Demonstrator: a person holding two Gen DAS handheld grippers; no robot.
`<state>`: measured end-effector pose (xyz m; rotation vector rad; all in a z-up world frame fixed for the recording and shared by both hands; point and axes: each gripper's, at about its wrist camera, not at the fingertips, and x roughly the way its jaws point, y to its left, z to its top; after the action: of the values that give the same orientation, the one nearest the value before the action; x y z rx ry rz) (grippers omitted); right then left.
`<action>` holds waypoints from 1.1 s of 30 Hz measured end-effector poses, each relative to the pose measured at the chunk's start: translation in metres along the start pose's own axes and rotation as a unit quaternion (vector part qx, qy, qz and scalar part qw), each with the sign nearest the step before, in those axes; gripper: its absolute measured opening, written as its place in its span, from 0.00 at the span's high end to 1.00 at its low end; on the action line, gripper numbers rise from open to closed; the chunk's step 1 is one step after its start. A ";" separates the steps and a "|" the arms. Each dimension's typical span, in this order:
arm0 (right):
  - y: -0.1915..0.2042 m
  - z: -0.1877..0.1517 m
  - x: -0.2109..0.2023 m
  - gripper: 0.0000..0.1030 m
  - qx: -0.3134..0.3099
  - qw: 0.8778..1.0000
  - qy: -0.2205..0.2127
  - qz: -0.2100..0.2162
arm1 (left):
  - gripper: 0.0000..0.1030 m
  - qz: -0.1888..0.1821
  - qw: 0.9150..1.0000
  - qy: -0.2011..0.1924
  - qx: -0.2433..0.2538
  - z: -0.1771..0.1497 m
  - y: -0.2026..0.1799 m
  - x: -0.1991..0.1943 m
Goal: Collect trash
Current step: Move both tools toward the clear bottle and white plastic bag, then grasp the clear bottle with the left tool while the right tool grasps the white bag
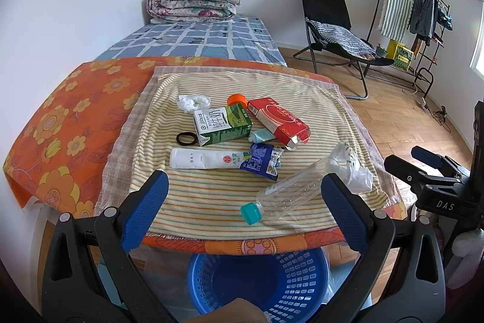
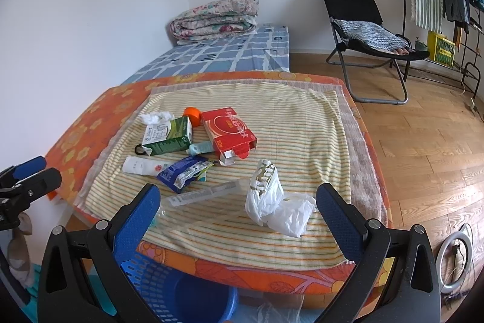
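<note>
Ahead of my left gripper [image 1: 243, 203], jaws spread and empty, the clear bottle [image 1: 290, 191] lies nearest; I should close squarely across its body, above the blue basket [image 1: 257, 280]. From my right gripper [image 2: 239, 217], equally wide and empty, the crumpled white bag [image 2: 275, 203] sits between the pads.

I read "DAS" on the right hand-held gripper [image 1: 435, 168]; "纯牛奶" on the milk carton [image 1: 222, 124]; other print is too small for me.

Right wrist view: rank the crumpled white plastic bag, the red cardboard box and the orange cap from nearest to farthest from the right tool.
1. Crumpled white plastic bag, just ahead, between the open fingers of the right tool.
2. Red cardboard box, mid-cloth, beyond the bag.
3. Orange cap, farthest, behind the box's left end.
</note>
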<state>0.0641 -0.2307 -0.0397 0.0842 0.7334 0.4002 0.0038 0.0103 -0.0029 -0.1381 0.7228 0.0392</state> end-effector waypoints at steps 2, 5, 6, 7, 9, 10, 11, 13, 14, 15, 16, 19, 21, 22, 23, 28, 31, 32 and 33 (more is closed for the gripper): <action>0.000 0.000 0.000 0.01 0.000 1.000 0.000 0.000 | 0.00 0.000 1.000 0.000 0.000 0.000 0.000 0.000; 0.000 0.000 0.000 0.01 0.001 1.000 0.000 0.000 | 0.00 0.000 1.000 0.000 0.000 0.000 0.000 0.000; 0.000 0.000 0.000 0.01 0.001 1.000 0.000 0.000 | 0.00 0.000 1.000 0.000 0.000 0.000 0.000 0.000; 0.000 0.000 0.000 0.01 0.001 1.000 0.000 0.000 | 0.00 0.000 1.000 0.000 0.000 0.000 0.000 0.000; 0.000 0.001 0.000 0.01 0.000 1.000 0.001 0.001 | 0.00 0.000 1.000 0.000 0.000 0.000 0.000 0.000; 0.000 0.001 0.000 0.01 0.000 1.000 0.001 0.001 | 0.00 0.000 1.000 0.000 0.000 0.000 0.000 0.000; 0.000 0.001 0.000 0.01 0.001 1.000 0.001 0.001 | 0.00 0.000 1.000 0.000 0.000 -0.001 0.000 0.000; -0.002 -0.001 0.001 0.01 0.002 1.000 0.003 0.002 | 0.00 0.000 1.000 0.000 0.000 -0.001 0.000 0.000; -0.002 -0.002 0.000 0.01 0.003 1.000 0.003 0.002 | 0.00 0.000 1.000 0.000 0.000 -0.001 0.000 0.000; -0.003 -0.002 0.001 0.01 0.003 1.000 0.004 0.002 | 0.00 0.000 1.000 0.000 0.001 -0.001 0.000 0.000; -0.003 -0.003 0.000 0.01 0.003 1.000 0.005 0.002 | 0.00 0.000 1.000 0.000 0.001 -0.001 0.000 0.000; -0.004 -0.004 0.000 0.01 0.003 1.000 0.007 0.000 | 0.00 0.000 1.000 0.002 0.001 0.000 0.001 0.000; -0.006 -0.004 -0.001 0.01 0.004 1.000 0.009 -0.001 | 0.00 0.000 1.000 0.003 0.001 0.000 0.002 -0.001; -0.004 -0.002 0.000 0.01 0.004 1.000 0.010 -0.001 | 0.00 0.000 1.000 0.004 0.001 0.000 0.004 -0.001; -0.005 -0.002 -0.001 0.01 0.005 1.000 0.010 -0.002 | 0.00 0.000 1.000 0.004 0.001 0.000 0.005 -0.001; -0.008 -0.001 -0.003 0.01 0.007 1.000 0.008 -0.010 | 0.00 -0.003 1.000 0.008 0.007 -0.007 0.014 0.002; -0.014 -0.001 0.000 0.01 0.010 1.000 0.004 -0.014 | 0.00 -0.010 0.999 0.019 0.027 -0.009 0.013 0.012; -0.018 -0.001 0.003 0.01 0.013 1.000 0.003 -0.014 | 0.00 -0.010 0.999 0.023 0.034 -0.009 0.012 0.016; -0.020 -0.001 0.006 0.01 0.016 1.000 0.005 -0.015 | 0.00 -0.008 0.999 0.027 0.042 -0.008 0.007 0.021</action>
<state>0.0738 -0.2469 -0.0482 0.1008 0.7497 0.3615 0.0133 0.0160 -0.0237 -0.0649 0.7763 -0.0110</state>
